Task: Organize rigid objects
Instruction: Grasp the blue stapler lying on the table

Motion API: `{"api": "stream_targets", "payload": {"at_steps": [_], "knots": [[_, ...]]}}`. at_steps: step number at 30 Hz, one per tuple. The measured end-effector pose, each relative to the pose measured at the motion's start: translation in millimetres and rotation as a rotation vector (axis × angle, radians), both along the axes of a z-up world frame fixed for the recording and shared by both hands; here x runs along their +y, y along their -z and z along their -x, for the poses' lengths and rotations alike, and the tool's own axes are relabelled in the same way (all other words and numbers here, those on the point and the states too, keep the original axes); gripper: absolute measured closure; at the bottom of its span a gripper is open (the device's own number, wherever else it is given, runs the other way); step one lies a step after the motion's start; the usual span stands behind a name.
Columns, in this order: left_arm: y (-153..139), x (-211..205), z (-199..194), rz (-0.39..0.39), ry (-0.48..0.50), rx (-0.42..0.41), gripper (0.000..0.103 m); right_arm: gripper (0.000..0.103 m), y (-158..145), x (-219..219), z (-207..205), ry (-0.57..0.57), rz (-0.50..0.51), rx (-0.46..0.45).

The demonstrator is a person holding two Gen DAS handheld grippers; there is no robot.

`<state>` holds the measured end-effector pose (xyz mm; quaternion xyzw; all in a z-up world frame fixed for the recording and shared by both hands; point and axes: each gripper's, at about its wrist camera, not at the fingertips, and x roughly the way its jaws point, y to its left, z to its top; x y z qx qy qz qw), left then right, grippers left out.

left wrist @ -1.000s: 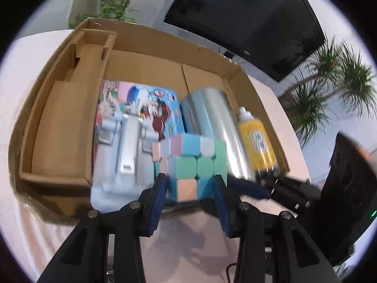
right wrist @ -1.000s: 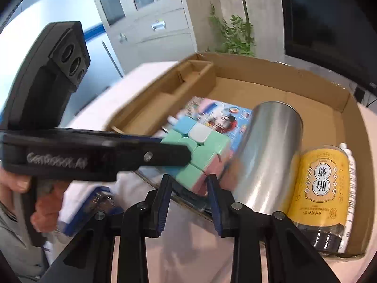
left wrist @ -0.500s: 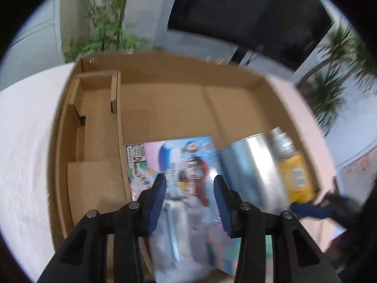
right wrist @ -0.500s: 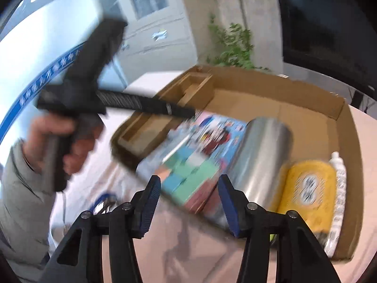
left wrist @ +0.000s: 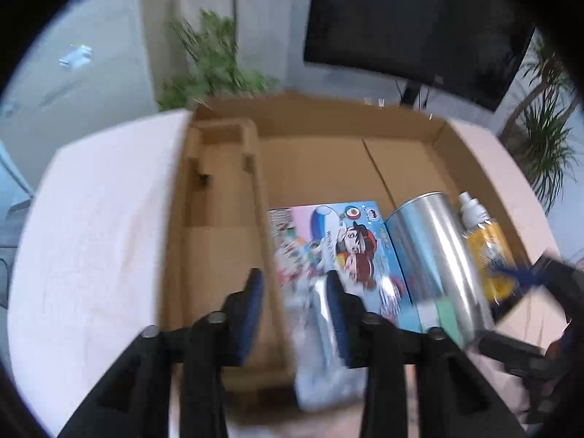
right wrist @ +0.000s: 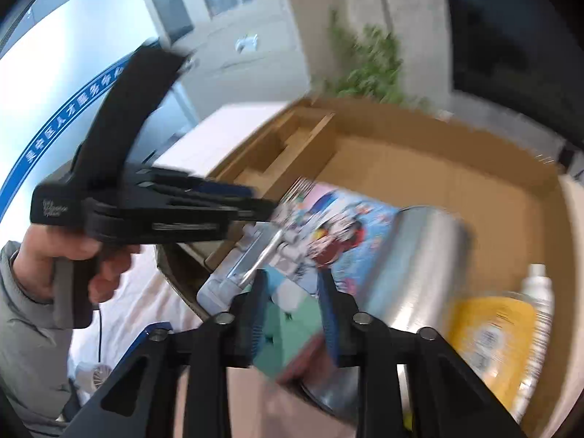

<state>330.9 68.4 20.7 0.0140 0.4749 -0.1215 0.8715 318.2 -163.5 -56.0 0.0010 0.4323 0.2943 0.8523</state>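
So from where I'm sitting, the left gripper (left wrist: pixel 294 301) is hovering over the lower middle of its own view with its jaws spread wide and nothing between them, straddling the cardboard divider (left wrist: pixel 268 255) of the cardboard box (left wrist: pixel 321 124). Just under the right blue pad there's a clear blister pack (left wrist: pixel 321 350) with something metal in it, poking out over the near edge of the box. Behind it, dead centre of the frame, lies the colourful cartoon box (left wrist: pixel 343 241), flat on the box floor. Right of that, the silver cylinder (left wrist: pixel 438 255) lies on its side, with the yellow bottle (left wrist: pixel 489 248) touching its far side at the right of the frame. The pastel puzzle cube (left wrist: pixel 436 315) peeks out at the lower right, wedged against the cylinder. In the right wrist view, the right gripper (right wrist: pixel 292 315) sits bottom centre, jaws parted, with the cube (right wrist: pixel 288 332) between them; it's all pretty blurry, so I honestly can't tell if the pads are actually touching it. The left hand (right wrist: pixel 69 255) is at mid left of that frame, wrapped around the other tool's handle.
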Motion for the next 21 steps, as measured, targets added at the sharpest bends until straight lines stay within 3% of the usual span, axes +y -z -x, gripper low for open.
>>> {"api": "stream_targets", "payload": {"at_steps": [1,2,4,7,10,12,13,14,15,17,21], "knots": [[-9.1,11.0,24.2,0.011,-0.015,-0.033,0.034,0.008,-12.6,-9.5,21.0,0.045,-0.017,-0.077],[-15.7,23.4,50.6,0.032,-0.033,-0.064,0.014,0.001,-21.1,-17.7,46.3,0.072,-0.05,-0.152],[-17.1,43.4,89.0,0.076,-0.051,-0.079,0.013,0.0,-16.7,-15.8,86.3,-0.002,-0.074,-0.151],[6.3,61.8,122.5,0.115,-0.067,0.039,0.013,0.001,11.5,1.7,136.8,-0.106,-0.099,-0.029],[39.9,62.1,139.3,0.126,-0.063,0.15,0.017,0.001,38.5,19.5,166.6,-0.15,-0.211,0.137],[60.1,53.4,143.9,0.147,-0.037,0.227,0.02,0.003,49.4,31.6,178.2,-0.169,-0.229,0.201],[67.6,48.8,142.1,0.163,-0.023,0.264,0.026,0.004,52.2,37.5,184.1,-0.177,-0.226,0.215],[74.7,45.4,140.7,0.182,-0.015,0.304,0.041,0.006,53.3,41.7,187.8,-0.193,-0.221,0.219],[83.4,38.2,137.1,0.162,-0.016,0.353,0.048,0.007,53.2,45.3,192.4,-0.209,-0.214,0.217],[85.7,28.6,135.0,0.116,-0.029,0.346,0.049,0.007,49.6,46.8,200.9,-0.228,-0.192,0.192],[83.3,8.7,133.8,0.178,-0.041,0.388,0.064,0.008,49.5,38.7,214.5,-0.223,-0.194,0.204]]}}
